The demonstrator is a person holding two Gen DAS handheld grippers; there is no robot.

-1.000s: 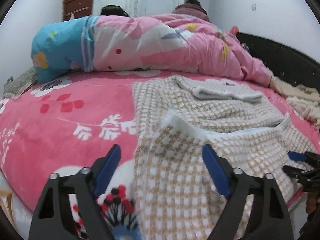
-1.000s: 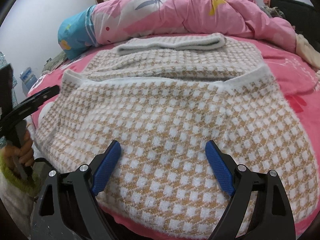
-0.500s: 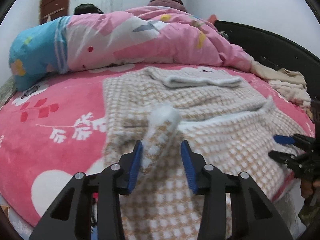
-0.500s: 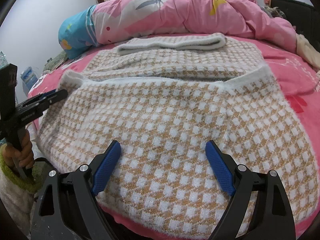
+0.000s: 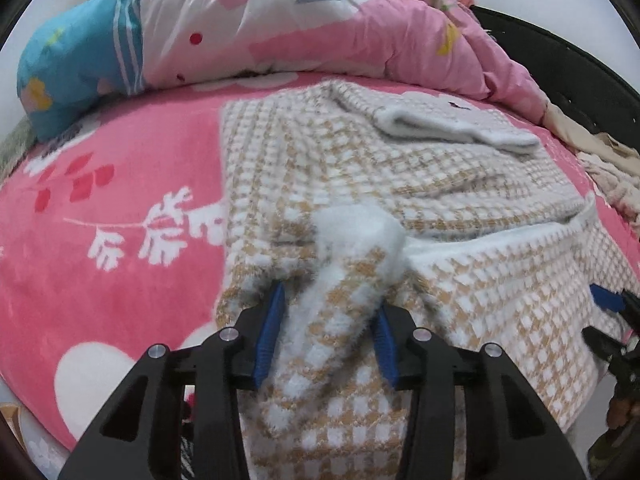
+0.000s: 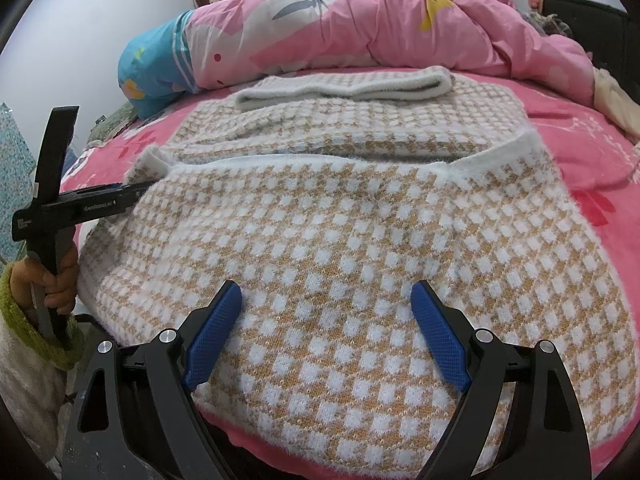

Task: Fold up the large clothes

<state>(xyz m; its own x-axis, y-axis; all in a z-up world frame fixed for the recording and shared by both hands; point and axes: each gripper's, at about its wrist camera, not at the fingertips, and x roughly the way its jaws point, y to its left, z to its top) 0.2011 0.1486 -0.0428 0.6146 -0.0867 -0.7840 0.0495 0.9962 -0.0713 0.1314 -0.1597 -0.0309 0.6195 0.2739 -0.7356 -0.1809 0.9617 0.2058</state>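
A large tan-and-white checked knit garment [image 6: 360, 220] lies spread on the pink bed, its lower part folded up over the rest. Its white collar [image 6: 344, 88] lies at the far end. My left gripper [image 5: 328, 320] is shut on the garment's white-edged left corner [image 5: 352, 248], which bunches up between the blue pads. The left gripper also shows in the right wrist view [image 6: 132, 192], at the fabric's left edge. My right gripper [image 6: 326, 332] is open and empty, low over the garment's near edge. In the left wrist view it shows at the right [image 5: 608, 312].
A rolled pink and blue quilt [image 6: 360, 28] lies across the far side of the bed. The pink flowered bedsheet [image 5: 120, 220] shows left of the garment. A dark headboard [image 5: 560, 76] and cream cloth [image 5: 608, 168] lie at the right.
My left gripper has moved in onto the garment's left corner, closed on it, and bunched it up. My right gripper has stayed open in place.
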